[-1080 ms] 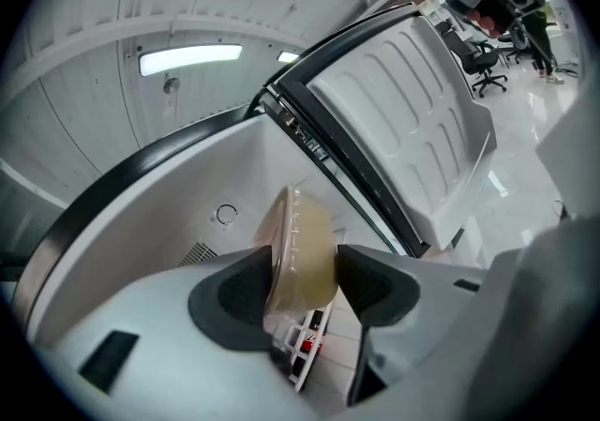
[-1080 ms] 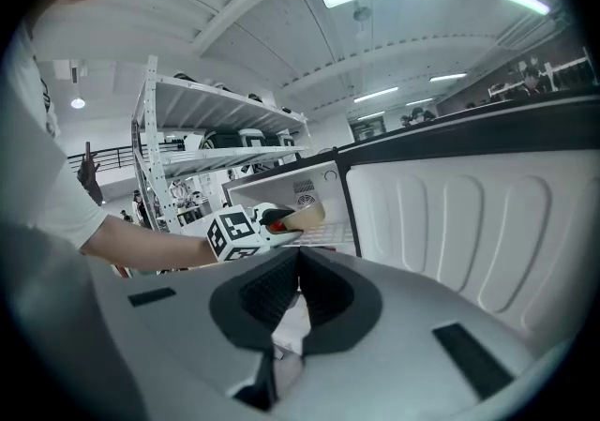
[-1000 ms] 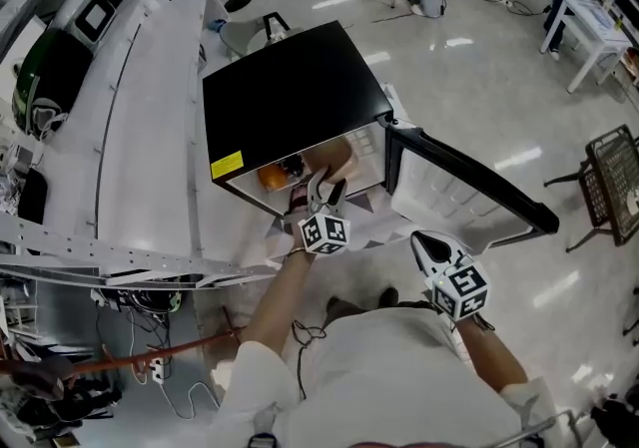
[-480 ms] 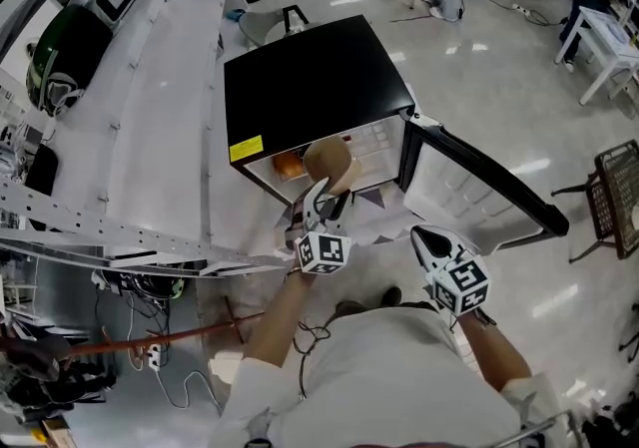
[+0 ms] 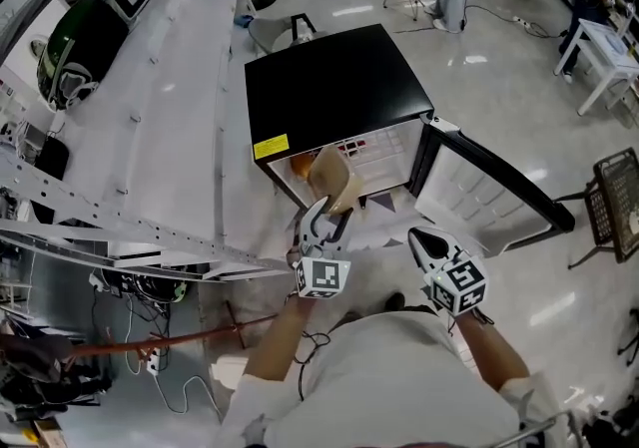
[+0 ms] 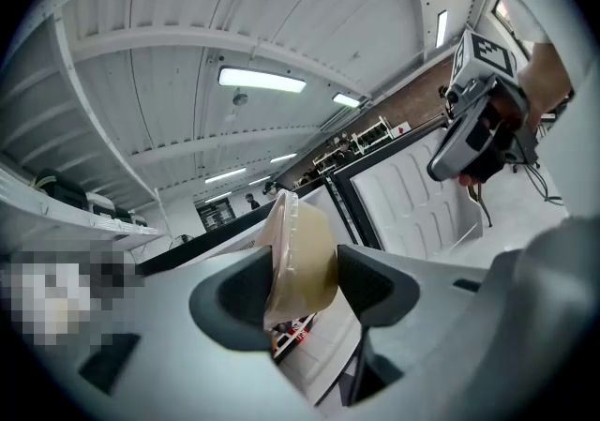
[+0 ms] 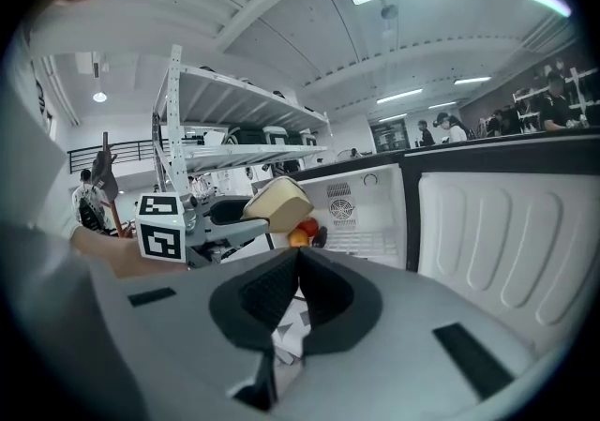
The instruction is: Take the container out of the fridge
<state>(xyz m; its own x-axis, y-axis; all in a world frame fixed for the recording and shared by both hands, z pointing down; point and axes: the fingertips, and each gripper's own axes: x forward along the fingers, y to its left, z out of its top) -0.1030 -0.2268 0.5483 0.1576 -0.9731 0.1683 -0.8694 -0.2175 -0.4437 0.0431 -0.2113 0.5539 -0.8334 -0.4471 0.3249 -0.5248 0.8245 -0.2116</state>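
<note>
A tan lidded container hangs tilted just in front of the open fridge, outside its cavity. My left gripper is shut on it. In the left gripper view the container stands on edge between both pads of the left gripper. From the right gripper view the container is in the left gripper, level with the fridge opening. My right gripper hovers lower right of the fridge, by the door, jaws shut on nothing; its jaw tips meet.
The fridge door swings wide open to the right. Orange and red fruit lie on the fridge's wire shelf. A long white rack runs along the left. Patterned paper lies on the floor before the fridge.
The left gripper has drawn the container from the fridge's mouth out and toward me. The right gripper has held its place beside the door.
</note>
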